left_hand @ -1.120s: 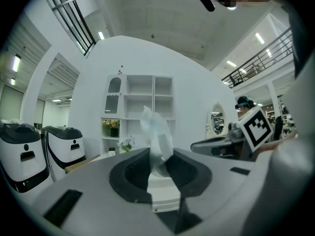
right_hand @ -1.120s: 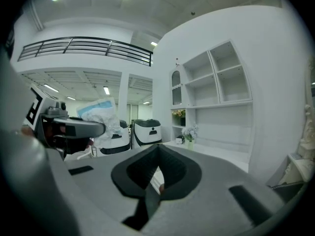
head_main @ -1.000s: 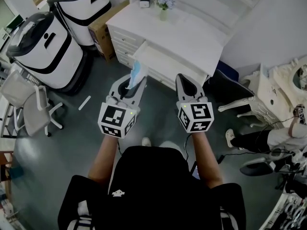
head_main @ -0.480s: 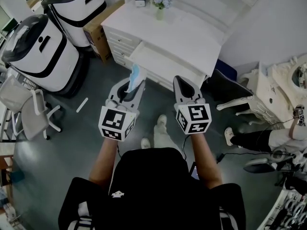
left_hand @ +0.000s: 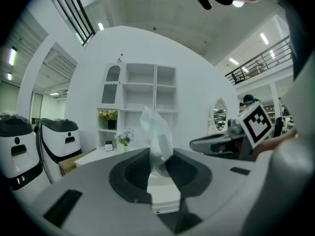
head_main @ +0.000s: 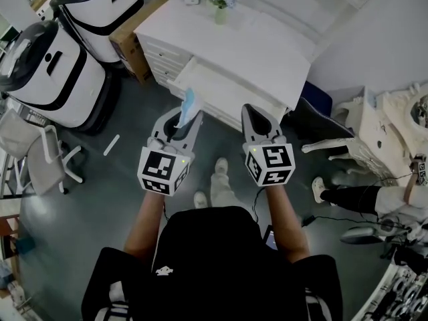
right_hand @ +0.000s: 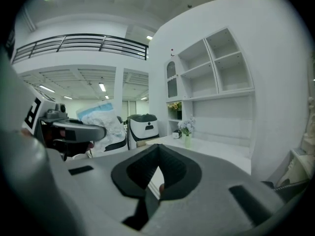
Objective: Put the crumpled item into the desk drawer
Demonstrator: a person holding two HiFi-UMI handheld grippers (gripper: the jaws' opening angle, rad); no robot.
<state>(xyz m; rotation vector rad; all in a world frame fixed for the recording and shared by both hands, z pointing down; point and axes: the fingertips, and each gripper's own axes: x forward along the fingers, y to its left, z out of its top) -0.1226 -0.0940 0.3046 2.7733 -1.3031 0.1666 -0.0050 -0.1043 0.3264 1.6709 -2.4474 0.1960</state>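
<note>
In front of white worktop (head_main: 261,45): drawer (head_main: 214,80) pulled open, just ahead of both grippers. Left gripper (head_main: 184,120) clamped on crumpled item (head_main: 188,104), pale blue-white wad sticking out past jaws, above floor, not yet over drawer. Right gripper (head_main: 251,111): jaws together, nothing in them.

Risks:
- soft wad slips from narrow pinch, drops to floor
- release short of drawer front, item lands outside
- loose fold clings to pad after opening
- wad springs above rim, jams closing
</note>
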